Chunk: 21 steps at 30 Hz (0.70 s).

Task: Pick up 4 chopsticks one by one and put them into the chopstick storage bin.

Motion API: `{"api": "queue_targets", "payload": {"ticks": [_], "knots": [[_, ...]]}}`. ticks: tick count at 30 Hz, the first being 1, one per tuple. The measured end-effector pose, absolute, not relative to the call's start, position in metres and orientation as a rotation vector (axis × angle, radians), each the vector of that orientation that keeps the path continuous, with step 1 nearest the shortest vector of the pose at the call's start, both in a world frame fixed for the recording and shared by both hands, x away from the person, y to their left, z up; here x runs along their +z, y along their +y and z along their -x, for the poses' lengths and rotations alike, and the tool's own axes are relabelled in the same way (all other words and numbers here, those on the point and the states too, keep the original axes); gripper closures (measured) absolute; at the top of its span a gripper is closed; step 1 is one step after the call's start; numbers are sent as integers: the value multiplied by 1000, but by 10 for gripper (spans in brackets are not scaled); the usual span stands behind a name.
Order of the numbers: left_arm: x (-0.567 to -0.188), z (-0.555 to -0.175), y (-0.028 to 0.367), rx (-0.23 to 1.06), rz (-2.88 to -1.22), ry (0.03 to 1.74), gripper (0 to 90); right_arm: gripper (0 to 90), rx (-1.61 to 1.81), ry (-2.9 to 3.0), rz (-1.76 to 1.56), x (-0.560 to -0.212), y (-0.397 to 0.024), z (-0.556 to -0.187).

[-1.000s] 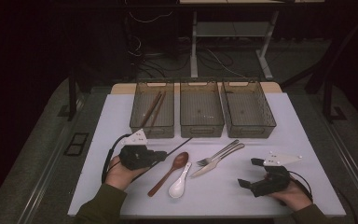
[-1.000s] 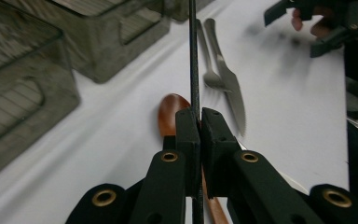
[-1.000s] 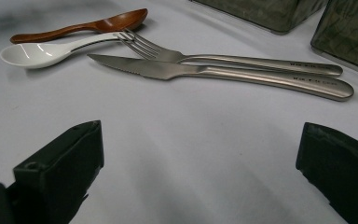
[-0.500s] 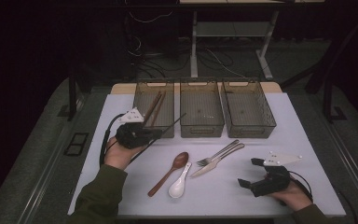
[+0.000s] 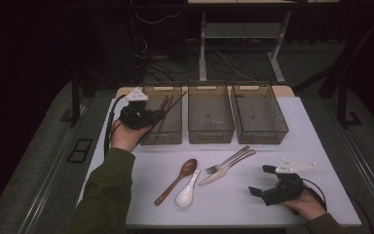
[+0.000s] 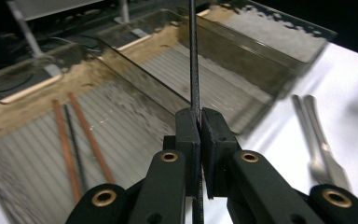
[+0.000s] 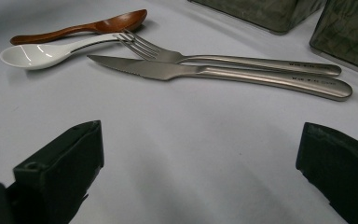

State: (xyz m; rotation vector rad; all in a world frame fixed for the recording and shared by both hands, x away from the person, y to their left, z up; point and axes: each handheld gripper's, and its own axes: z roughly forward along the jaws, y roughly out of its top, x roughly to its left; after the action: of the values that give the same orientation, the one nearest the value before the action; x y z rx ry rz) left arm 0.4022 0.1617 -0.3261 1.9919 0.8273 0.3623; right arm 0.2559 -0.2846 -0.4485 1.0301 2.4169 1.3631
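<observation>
**Black chopstick clamped over the left bin**

Three clear bins sit in a row at the far edge of the white mat. The left bin (image 5: pixel 168 127) holds chopsticks: in your left gripper view two brown chopsticks (image 6: pixel 91 137) and a dark one (image 6: pixel 74 144) lie along its ribbed floor. Middle bin (image 5: pixel 210 117) and right bin (image 5: pixel 259 114): no contents that I can make out.

Your left gripper (image 5: pixel 152 117) is over the near left side of the left bin, jaws pinched nearly together on a black chopstick (image 6: pixel 194 70). The stick runs straight through the pads, long axis in line with the jaws. In the high view its free end points away from you and to the right, across the left bin towards the middle one.

Your right gripper (image 5: pixel 262 181) is low over the mat at the near right, jaws wide apart, nothing between them. Ahead of it lie a knife (image 7: pixel 214 73), fork (image 7: pixel 223 58), white spoon (image 7: pixel 42 53) and wooden spoon (image 7: pixel 84 27).
</observation>
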Motion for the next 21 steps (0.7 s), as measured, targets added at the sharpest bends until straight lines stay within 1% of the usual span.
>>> {"api": "queue_targets", "payload": {"ticks": [3,12,21], "knots": [[-324,-415,161,390,-2003,848,855,5,1364,2417,-1026,-449,-285,-256],[-328,-447,156,457,-1962,909,854,5,1366,2417,-1028,-449,-285,-256],[-341,-472,158,475,-1903,965,854,6,1366,2423,-1021,-449,-284,-256]]}}
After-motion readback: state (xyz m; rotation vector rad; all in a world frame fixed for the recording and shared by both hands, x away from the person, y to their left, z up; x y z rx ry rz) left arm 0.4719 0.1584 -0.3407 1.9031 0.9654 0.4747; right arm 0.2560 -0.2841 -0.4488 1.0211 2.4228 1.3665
